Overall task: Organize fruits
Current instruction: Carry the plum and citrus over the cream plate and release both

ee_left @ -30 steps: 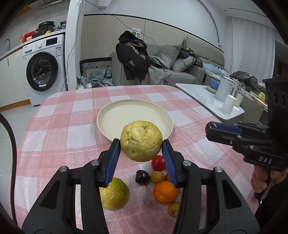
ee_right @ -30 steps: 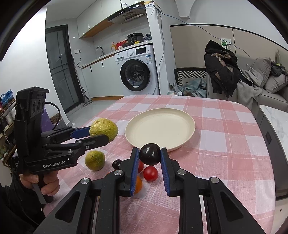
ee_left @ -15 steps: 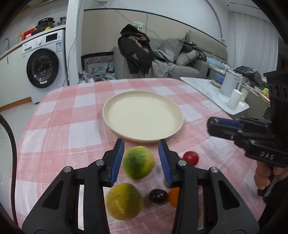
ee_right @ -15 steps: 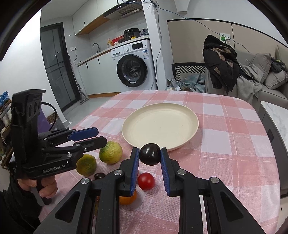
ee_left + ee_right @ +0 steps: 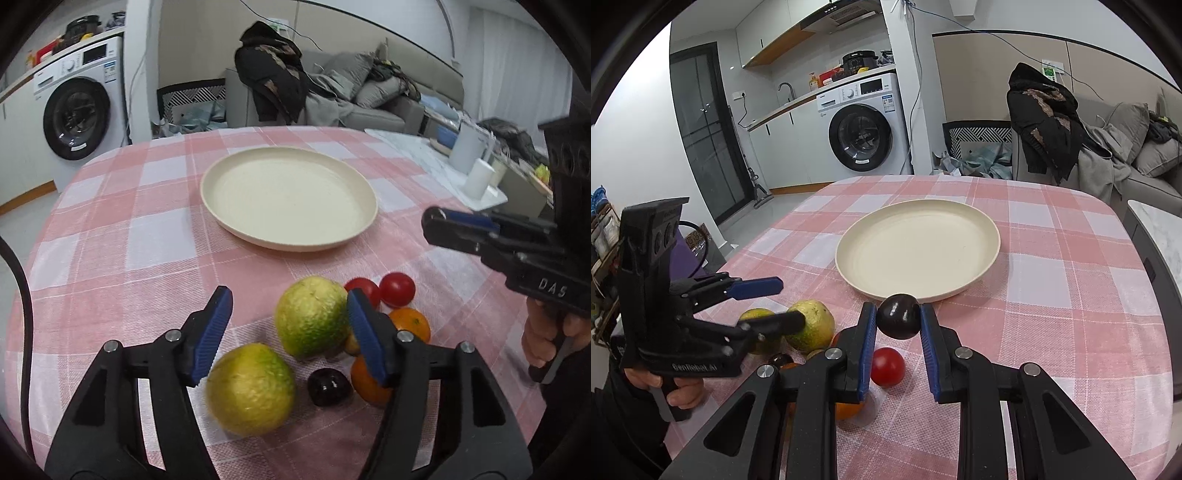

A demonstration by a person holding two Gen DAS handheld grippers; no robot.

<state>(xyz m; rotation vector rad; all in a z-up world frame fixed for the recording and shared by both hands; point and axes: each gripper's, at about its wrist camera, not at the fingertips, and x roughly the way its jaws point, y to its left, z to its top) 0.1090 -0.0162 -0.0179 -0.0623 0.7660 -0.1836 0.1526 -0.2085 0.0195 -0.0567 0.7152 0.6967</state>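
The left tool (image 5: 290, 332) has just been opening its jaws, and now they stand well apart over the desk (image 5: 110, 236). Between them sits a green-yellow citrus fruit (image 5: 312, 317), down on the checked cloth. It lies close against the right-hand pad, perhaps touching it, with a clear gap to the other pad, so nothing is gripped there. Just in front of that fruit, nearer the camera, lies a second green-yellow fruit (image 5: 251, 387), a bit blurred.

Over to the right tool (image 5: 898, 345): jaws pinched in tight on a dark plum (image 5: 898, 320), both blue pads pressed to its sides, the plum lifted off the cloth just before the near rim of the plate (image 5: 849, 273). A hand (image 5: 550, 336) wraps the handle of that tool at the edge of the left view.

The plate, cream and round, sits in the middle of the desk with nothing in it. All the fruit is still outside it, bunched on the near side: two red tomatoes (image 5: 397, 290) side by side, an orange (image 5: 412, 323) beside them, another orange (image 5: 367, 380) partly behind the tool's finger, and a small dark fruit (image 5: 328, 386) next to it. In the right view one red tomato (image 5: 887, 366) shows beneath the held plum.
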